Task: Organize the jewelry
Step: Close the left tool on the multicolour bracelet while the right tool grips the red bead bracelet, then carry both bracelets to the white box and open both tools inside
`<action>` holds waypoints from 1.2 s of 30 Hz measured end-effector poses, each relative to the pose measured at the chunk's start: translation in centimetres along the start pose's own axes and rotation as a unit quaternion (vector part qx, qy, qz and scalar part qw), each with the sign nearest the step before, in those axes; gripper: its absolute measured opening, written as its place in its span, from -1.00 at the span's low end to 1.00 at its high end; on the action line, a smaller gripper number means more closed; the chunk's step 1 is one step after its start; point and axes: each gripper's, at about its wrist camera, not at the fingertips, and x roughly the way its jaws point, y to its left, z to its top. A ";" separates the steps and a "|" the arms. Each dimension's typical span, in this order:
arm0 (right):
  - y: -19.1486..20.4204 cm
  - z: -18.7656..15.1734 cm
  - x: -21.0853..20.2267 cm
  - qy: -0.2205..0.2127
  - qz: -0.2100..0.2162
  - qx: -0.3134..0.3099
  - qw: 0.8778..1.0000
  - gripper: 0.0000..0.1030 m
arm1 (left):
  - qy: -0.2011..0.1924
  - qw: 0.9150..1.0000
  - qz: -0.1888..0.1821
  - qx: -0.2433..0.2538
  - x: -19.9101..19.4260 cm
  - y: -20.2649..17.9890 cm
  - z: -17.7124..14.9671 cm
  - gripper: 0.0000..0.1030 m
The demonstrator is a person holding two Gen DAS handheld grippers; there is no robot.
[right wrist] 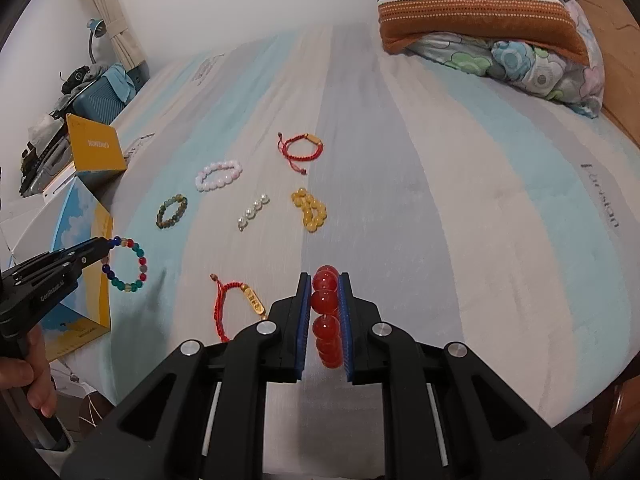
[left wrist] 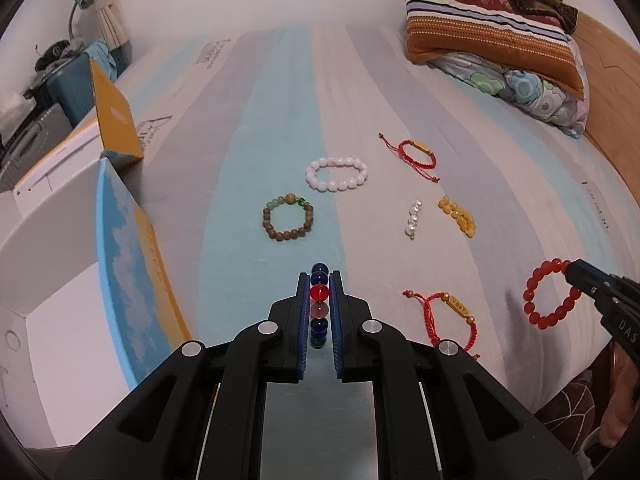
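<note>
My left gripper (left wrist: 320, 280) is shut on a multicoloured bead bracelet (left wrist: 319, 304), held above the striped bed; it also shows in the right wrist view (right wrist: 126, 260). My right gripper (right wrist: 325, 280) is shut on a red bead bracelet (right wrist: 326, 316), also seen in the left wrist view (left wrist: 550, 294). On the bed lie a pink bead bracelet (left wrist: 337, 173), a brown-green bead bracelet (left wrist: 288, 218), a pearl strand (left wrist: 413, 219), a yellow bead bracelet (left wrist: 458, 215) and two red cord bracelets (left wrist: 416, 154) (left wrist: 450, 314).
An open white box with blue and yellow flaps (left wrist: 120, 248) stands at the bed's left edge. Folded blankets and a pillow (left wrist: 492, 36) lie at the far right. A suitcase and clutter (right wrist: 100, 92) stand beyond the far left.
</note>
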 end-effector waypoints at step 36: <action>16.0 7.2 -5.1 -0.067 0.031 -0.105 0.992 -0.75 | -0.073 0.995 0.044 -0.047 -10.9 10.7 2.8 -0.82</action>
